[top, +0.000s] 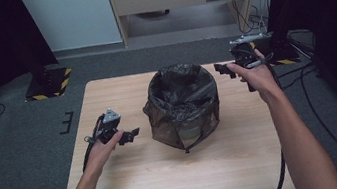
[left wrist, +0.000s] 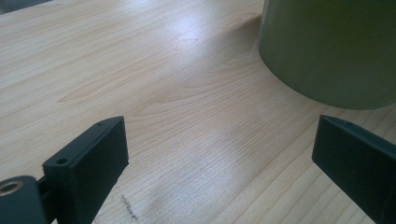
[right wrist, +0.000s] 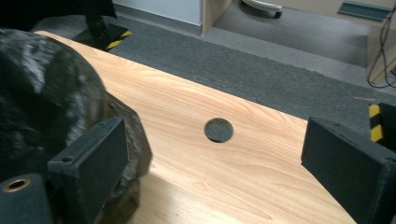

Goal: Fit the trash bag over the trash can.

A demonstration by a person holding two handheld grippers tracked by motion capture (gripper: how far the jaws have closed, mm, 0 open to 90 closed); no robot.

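High view: bin (top: 185, 117) w/ black bag (top: 183, 85) mid-table (top: 133, 175); left gripper (top: 131, 134) just left of bin, right gripper (top: 222, 70) by its far-right rim.
Left gripper view: jaws wide apart, holding nothing (bin wall (left wrist: 327, 51) ahead-right).
Right gripper view: jaws wide, nothing held, bag (right wrist: 46, 107) at left.

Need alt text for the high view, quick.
A bin lined with a black bag stands mid-table. The open left gripper hovers to its left, the right gripper by its rim at right.
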